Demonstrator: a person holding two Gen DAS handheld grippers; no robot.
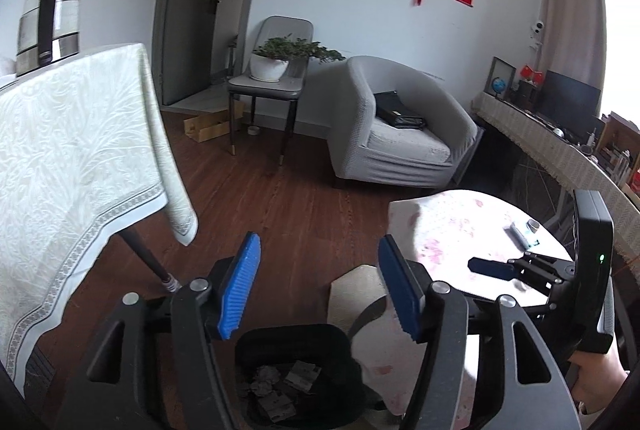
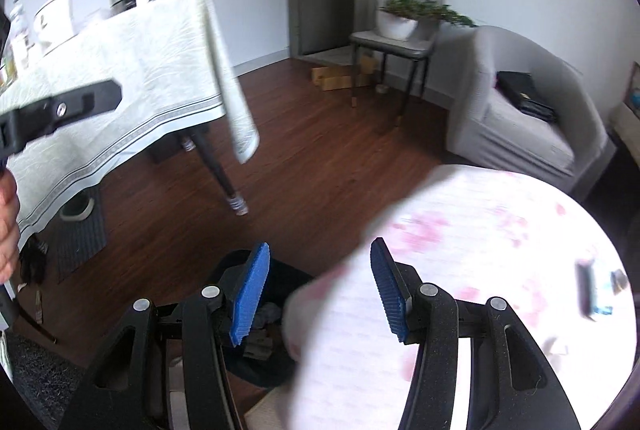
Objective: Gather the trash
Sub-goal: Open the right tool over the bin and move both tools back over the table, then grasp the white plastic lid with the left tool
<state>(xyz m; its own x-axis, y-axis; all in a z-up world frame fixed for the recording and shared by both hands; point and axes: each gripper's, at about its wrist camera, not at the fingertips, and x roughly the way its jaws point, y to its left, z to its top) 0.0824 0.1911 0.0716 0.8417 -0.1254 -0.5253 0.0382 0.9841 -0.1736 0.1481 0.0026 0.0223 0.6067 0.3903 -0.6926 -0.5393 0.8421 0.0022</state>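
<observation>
Crumpled paper trash lies in the black bin directly below the left gripper, jaws spread, empty, angled downward. Right wrist view: right gripper tilts down over the bin's edge, jaws apart, holding nothing.

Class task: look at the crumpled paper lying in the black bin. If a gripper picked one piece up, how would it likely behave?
The crumpled paper looks light and should squash between pads. Its creases probably give grip, not slip. Loose scraps in the black bin may shift.
</observation>
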